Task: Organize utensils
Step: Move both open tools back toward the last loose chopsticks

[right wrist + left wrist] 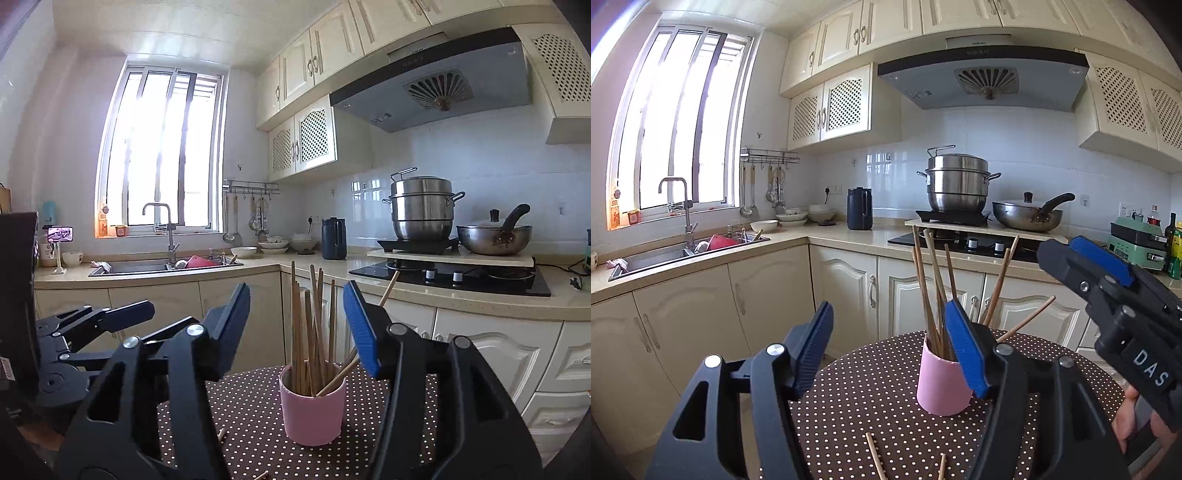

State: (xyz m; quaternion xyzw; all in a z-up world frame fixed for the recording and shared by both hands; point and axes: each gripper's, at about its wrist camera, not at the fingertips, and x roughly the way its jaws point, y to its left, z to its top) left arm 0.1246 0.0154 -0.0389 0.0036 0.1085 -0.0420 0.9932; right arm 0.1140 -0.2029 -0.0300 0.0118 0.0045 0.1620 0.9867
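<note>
Left wrist view shows my left gripper (888,345) with its blue pads spread wide and nothing between them, held above the dotted table (871,398). Ahead of it stands the pink cup (942,387), upright on the cloth, with a bunch of wooden chopsticks (929,291) leaning out of it at several angles. Two more loose chopsticks (875,456) lie flat on the table nearer to me. My right gripper (297,328) is also spread apart and empty, and through its fingers I see the same cup just ahead.
</note>
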